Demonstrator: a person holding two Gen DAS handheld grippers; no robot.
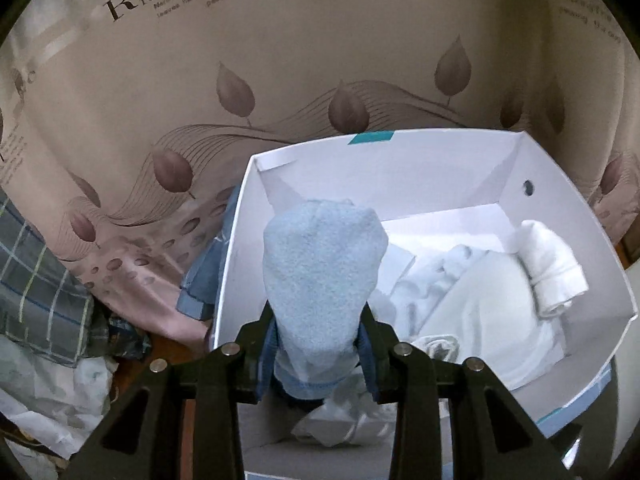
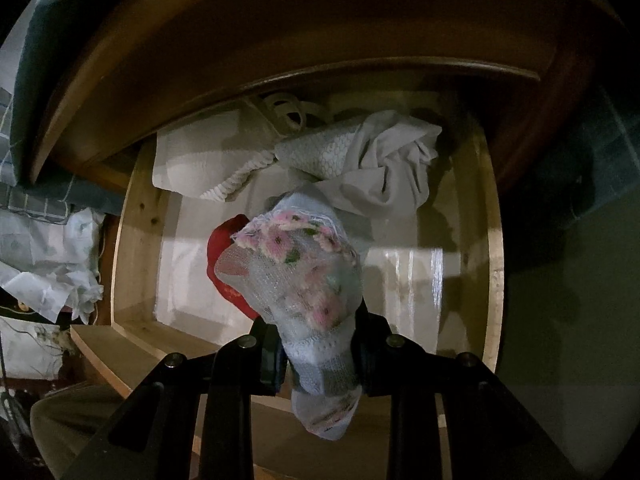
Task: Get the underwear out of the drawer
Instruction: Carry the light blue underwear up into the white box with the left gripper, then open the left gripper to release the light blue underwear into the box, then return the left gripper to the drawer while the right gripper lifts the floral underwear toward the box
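A pale blue garment (image 1: 324, 276) is pinched between the jaws of the left gripper (image 1: 322, 344) over the near-left corner of the white box (image 1: 580, 216); early release could drop it outside the wall. The floral mesh underwear (image 2: 304, 276) is clamped by the right gripper (image 2: 316, 352) above the drawer (image 2: 136, 216); its thin fabric could slip free and fall back in.

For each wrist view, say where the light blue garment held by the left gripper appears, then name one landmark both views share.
Left wrist view: light blue garment at centre, clamped in the left gripper, over the white box.
Right wrist view: not in it.
Shared landmark: crumpled white paper at the left edge.
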